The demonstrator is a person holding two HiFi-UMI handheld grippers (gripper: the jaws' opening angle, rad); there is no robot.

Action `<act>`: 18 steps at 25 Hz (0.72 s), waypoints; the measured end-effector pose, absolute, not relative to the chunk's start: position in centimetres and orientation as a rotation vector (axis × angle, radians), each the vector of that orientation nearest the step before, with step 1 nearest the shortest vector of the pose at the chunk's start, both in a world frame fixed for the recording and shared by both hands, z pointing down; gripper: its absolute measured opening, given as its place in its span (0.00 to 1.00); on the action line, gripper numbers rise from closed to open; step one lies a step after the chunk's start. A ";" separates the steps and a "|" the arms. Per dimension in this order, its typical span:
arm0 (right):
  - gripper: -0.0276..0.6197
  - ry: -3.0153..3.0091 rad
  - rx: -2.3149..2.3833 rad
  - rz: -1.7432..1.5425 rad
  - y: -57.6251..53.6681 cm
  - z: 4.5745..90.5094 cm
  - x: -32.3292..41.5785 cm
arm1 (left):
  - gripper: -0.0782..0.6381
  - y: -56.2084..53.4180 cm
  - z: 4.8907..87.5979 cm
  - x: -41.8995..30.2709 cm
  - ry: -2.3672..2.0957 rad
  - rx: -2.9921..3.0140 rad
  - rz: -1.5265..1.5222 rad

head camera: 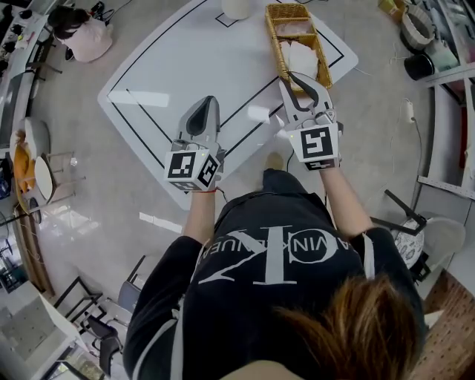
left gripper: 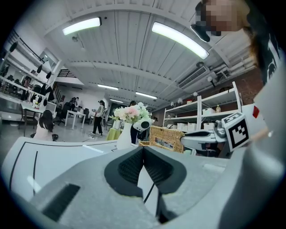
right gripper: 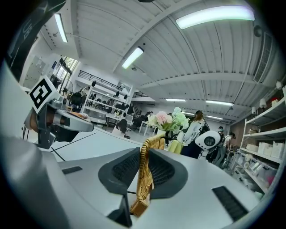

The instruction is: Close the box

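An oblong wicker box [head camera: 297, 44] lies open at the table's far right, with white stuff inside. My right gripper [head camera: 295, 77] reaches its near end. In the right gripper view the jaws [right gripper: 144, 162] are closed on the box's woven rim [right gripper: 144, 188], both ribbed pads against it. My left gripper [head camera: 208, 102] hovers over the white table [head camera: 185, 59], well left of the box, with its pads [left gripper: 154, 167] pressed together and nothing between them. The left gripper view shows the wicker box [left gripper: 166, 138] ahead to the right, beside my right gripper [left gripper: 210, 136].
A white vase [head camera: 236, 7] of flowers [left gripper: 130, 113] stands at the table's far edge beyond the box. Black lines mark the tabletop. Shelving [head camera: 453, 89] runs along the right, and a chair [head camera: 415, 237] stands by my right side. People [left gripper: 97, 117] stand far off in the room.
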State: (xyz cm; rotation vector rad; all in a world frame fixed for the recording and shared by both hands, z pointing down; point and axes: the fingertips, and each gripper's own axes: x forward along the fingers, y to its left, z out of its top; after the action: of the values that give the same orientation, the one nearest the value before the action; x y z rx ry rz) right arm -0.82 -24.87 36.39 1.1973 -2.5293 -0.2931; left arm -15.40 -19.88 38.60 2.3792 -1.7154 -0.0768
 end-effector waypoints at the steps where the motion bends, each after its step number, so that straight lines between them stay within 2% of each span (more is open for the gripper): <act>1: 0.13 -2.532 1.212 -0.276 -25.0 36.3 -0.5 | 0.12 -19.9 38.6 -15.3 -1.713 2.381 -0.076; 18: 0.17 -2.589 1.403 0.091 -26.7 36.8 6.0 | 0.12 -20.5 38.4 -13.5 -1.673 2.409 -0.054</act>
State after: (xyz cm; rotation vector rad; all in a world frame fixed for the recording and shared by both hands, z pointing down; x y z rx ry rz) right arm 6.02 -26.74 36.82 1.4032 -2.5890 0.0906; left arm -13.50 -20.47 38.38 2.4095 -1.6735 -0.0537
